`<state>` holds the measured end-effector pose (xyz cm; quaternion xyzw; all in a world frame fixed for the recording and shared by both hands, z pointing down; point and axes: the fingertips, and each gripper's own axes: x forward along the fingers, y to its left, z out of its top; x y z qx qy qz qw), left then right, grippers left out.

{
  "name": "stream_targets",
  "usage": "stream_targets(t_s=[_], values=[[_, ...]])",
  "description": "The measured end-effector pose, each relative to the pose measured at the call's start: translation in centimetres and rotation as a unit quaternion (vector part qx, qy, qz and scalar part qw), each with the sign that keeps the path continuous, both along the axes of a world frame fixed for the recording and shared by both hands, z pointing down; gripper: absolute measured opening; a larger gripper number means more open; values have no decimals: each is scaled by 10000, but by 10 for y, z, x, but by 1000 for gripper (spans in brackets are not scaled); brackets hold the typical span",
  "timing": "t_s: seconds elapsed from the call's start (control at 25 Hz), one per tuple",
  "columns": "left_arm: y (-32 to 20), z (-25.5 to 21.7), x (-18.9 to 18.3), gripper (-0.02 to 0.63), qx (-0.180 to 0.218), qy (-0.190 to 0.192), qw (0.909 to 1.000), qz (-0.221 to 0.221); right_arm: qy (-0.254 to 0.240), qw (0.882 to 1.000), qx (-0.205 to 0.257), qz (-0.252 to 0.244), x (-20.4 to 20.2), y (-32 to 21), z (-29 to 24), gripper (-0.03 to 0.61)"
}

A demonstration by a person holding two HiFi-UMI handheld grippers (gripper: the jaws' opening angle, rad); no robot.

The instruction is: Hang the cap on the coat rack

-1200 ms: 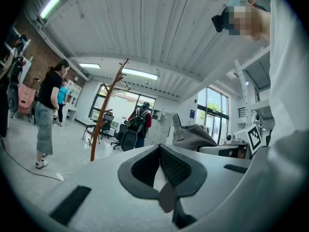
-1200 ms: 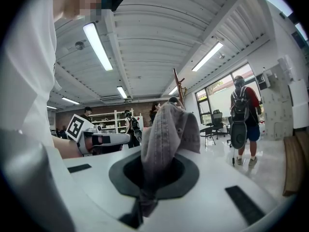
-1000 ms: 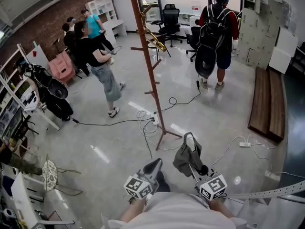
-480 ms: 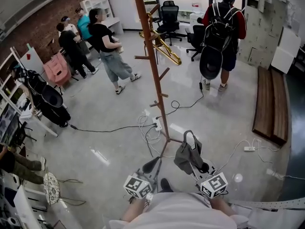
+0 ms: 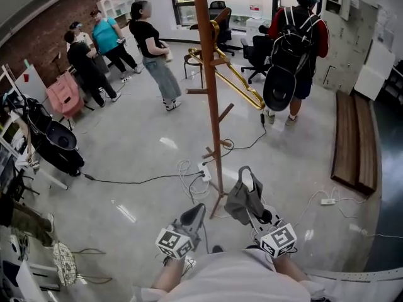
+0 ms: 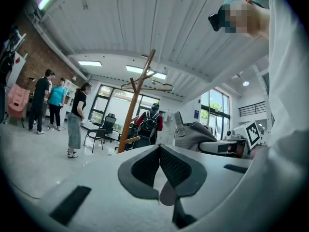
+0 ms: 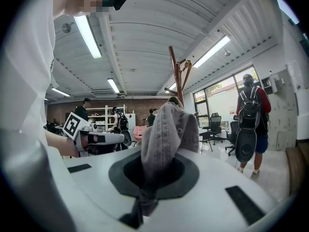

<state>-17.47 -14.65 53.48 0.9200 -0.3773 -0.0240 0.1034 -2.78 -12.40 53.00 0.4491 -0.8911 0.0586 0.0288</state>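
Observation:
The grey cap [image 5: 241, 197] hangs crumpled from my right gripper [image 5: 250, 201], which is shut on its fabric; in the right gripper view the cap [image 7: 169, 134] fills the space between the jaws of the right gripper [image 7: 153, 178]. The brown wooden coat rack [image 5: 211, 93] stands straight ahead, its foot just beyond the cap, with pegs up the pole. It also shows in the left gripper view as the coat rack [image 6: 135, 105] and in the right gripper view as the coat rack [image 7: 177, 76]. My left gripper [image 5: 196, 210] is beside the right one, shut and empty, its pads [image 6: 166, 166] meeting.
White cables and a power strip [image 5: 203, 168] lie around the rack's foot. A gold hanger [image 5: 234, 77] hangs on the rack. Several people [image 5: 151, 49] stand at the back left, and a person with a backpack [image 5: 293, 43] at the back right. A wooden bench [image 5: 352, 137] lies right.
The coat rack has come closer and stands more upright in the head view. Both grippers hold the same pose, cap still gripped. The people at the back have walked further off.

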Motion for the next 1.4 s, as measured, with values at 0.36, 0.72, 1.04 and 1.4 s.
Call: stream_targets(t_s=[0.36, 0.72, 1.04, 1.4], values=[[-32, -2, 9, 9, -73, 83, 9995, -286, 56, 9998, -68, -196, 12, -48, -3, 18], [-51, -9, 28, 9, -136, 198, 9964, -816, 103, 9979, -289, -576, 33, -81, 4, 18], [-64, -10, 31, 9, -82, 128, 9942, -1067, 13, 9967, -248, -773, 36, -102, 0, 18], [-64, -6, 30, 9, -109, 78, 9938, -1107, 51, 9963, -299, -810, 38, -110, 7, 18]])
